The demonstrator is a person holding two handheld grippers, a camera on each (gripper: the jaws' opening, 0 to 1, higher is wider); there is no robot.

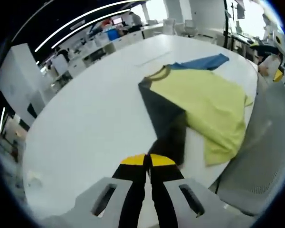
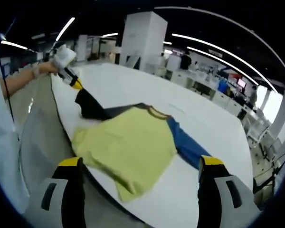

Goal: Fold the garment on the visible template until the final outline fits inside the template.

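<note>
One yellow shirt (image 2: 128, 147) with a dark sleeve (image 1: 168, 123) and a blue sleeve (image 2: 186, 145) lies on the white desk (image 1: 85, 118), the left hand-held gripper (image 1: 148, 160) pinching the dark sleeve, the right hand-held gripper (image 2: 141, 164) wide apart.

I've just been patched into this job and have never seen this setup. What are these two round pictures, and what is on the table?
There is no robot arm here: a person holds a two-jaw gripper in each hand, and a fisheye camera rides on each.

The left gripper view looks along the left gripper; its yellow-tipped jaws are shut on the dark sleeve of the garment.

The right gripper view looks along the right gripper, its jaws wide apart and holding nothing. The left gripper also appears there at upper left, in the person's hand, pulling that dark sleeve out.

On the white table lies a yellow shirt with one dark sleeve and one blue sleeve, its hem hanging over the table edge.
</note>
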